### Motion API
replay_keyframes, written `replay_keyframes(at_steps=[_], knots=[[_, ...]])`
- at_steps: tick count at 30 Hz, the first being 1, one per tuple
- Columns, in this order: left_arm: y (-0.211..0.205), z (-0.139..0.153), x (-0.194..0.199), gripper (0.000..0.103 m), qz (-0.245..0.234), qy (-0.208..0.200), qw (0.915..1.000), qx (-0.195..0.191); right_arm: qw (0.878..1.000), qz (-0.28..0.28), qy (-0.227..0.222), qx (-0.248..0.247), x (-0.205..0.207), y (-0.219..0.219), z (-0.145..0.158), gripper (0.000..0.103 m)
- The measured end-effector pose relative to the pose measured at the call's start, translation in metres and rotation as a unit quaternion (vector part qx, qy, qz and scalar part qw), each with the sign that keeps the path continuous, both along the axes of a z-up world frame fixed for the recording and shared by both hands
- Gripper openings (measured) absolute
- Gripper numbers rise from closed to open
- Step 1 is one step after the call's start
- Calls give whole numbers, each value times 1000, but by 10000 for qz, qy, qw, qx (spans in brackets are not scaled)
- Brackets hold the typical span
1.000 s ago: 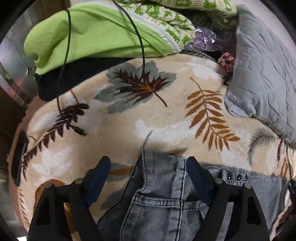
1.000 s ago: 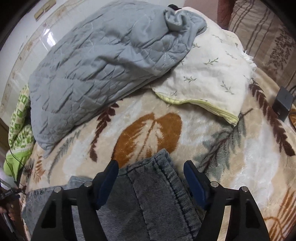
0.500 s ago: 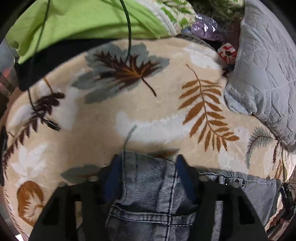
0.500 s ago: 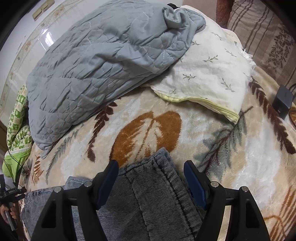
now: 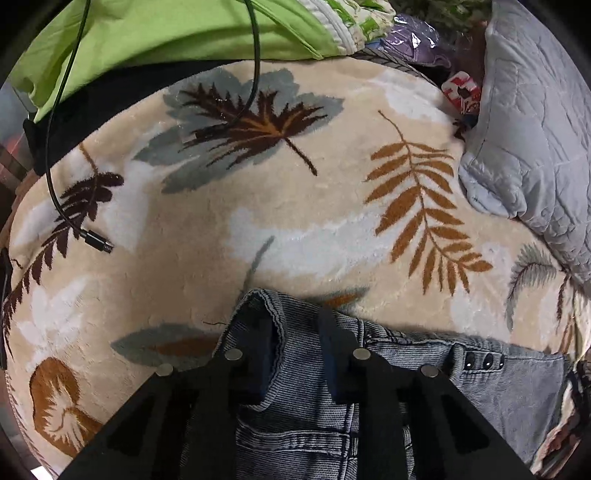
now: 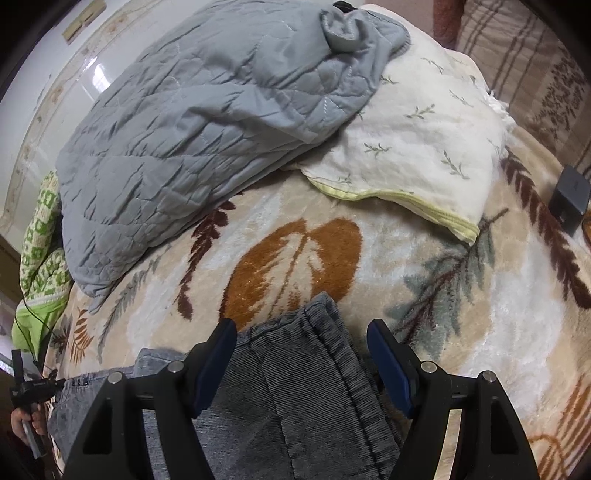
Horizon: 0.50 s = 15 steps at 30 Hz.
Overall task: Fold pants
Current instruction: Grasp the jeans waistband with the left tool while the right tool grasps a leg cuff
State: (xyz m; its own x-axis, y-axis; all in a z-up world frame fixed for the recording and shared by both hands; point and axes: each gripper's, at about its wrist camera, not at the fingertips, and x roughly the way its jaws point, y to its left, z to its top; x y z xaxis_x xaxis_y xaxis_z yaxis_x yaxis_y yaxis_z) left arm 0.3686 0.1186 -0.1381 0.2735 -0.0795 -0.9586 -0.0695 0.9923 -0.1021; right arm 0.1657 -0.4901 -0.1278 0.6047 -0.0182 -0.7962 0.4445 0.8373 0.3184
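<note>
Left wrist view: the left gripper (image 5: 295,347) points steeply down at the waistband corner of the grey denim pants (image 5: 303,424), which lie flat on the leaf-print blanket (image 5: 221,229). Its jaws are narrow and closing, with a bunched ridge of waistband between them; the fingers (image 5: 332,354) look to be pressing the fold already. The risk here, as I judge it, is a shallow bite: if only the top layer of denim is caught, the under layer would stay on the blanket and the fold would come out skewed. In this view I count 1 pair of pants, 1 black cable (image 5: 59,155) with its plug lying loose on the blanket, 1 green cloth (image 5: 177,33) and 1 grey quilted pillow (image 5: 532,122), all well apart from the grip.

Right wrist view: the right gripper (image 6: 301,354) hovers over the hem end of a trouser leg (image 6: 295,380), jaws wide and gripping nothing, the denim between them. If the left end lifts before this side closes, the leg could drag and crumple. Counted here: 1 grey pillow, 1 cream pillow (image 6: 417,147), 1 dark small box (image 6: 569,195) at the blanket's edge, and the person's other hand (image 6: 27,421) at far left.
</note>
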Motion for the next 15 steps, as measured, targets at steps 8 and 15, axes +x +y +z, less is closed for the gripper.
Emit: replay_keyframes(at_steps=[8,15], knots=[[-10,0,-7,4,-200,-344,9986,356,9997,-168,-24,149,-2,-15,-5,76],[-17,17,-13,2,-234,-621,9970,388,9996,-3,267,-60,20,2,-20,76]])
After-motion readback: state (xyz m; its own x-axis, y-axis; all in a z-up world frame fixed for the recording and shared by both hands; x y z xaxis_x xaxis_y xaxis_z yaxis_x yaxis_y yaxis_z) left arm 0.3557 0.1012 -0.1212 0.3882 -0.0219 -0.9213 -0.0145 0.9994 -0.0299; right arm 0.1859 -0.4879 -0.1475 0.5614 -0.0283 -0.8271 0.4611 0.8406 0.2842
